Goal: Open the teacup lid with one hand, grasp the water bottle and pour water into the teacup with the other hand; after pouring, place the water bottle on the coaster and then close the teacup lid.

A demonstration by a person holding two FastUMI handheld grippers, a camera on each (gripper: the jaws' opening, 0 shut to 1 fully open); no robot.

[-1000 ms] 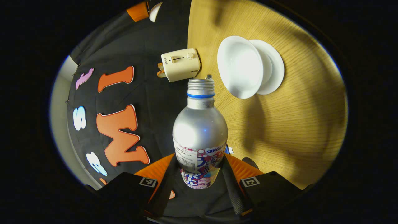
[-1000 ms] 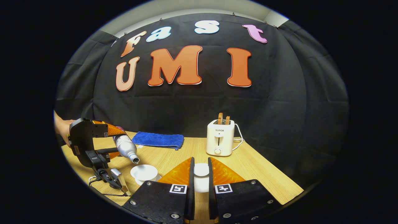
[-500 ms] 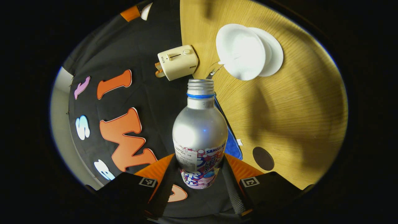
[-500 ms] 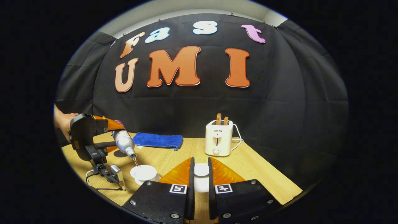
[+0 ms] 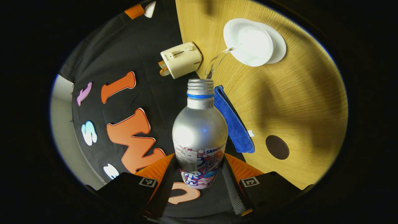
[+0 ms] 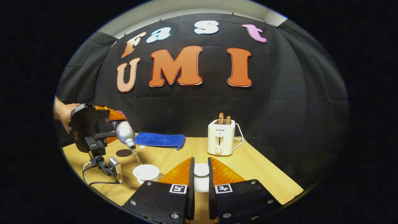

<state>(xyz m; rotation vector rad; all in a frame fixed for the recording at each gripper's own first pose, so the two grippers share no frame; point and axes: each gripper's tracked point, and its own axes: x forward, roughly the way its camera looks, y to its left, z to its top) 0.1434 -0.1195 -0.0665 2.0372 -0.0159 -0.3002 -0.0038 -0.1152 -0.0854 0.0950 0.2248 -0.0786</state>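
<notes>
The left hand-held gripper (image 5: 200,174) is squeezing the water bottle (image 5: 200,130) between both fingers, tipping it; water is running from its mouth into the open teacup (image 5: 252,46) on the table (image 5: 298,102); the right hand-held gripper (image 6: 200,179) is pinching the white teacup lid (image 6: 201,170), up off the table and beside the teacup; the dark coaster (image 5: 277,147) is lying near the blue cloth (image 5: 234,124).

bottle (image 5: 200,130) in claw (image 5: 199,183), pouring into teacup (image 5: 252,46)
</notes>
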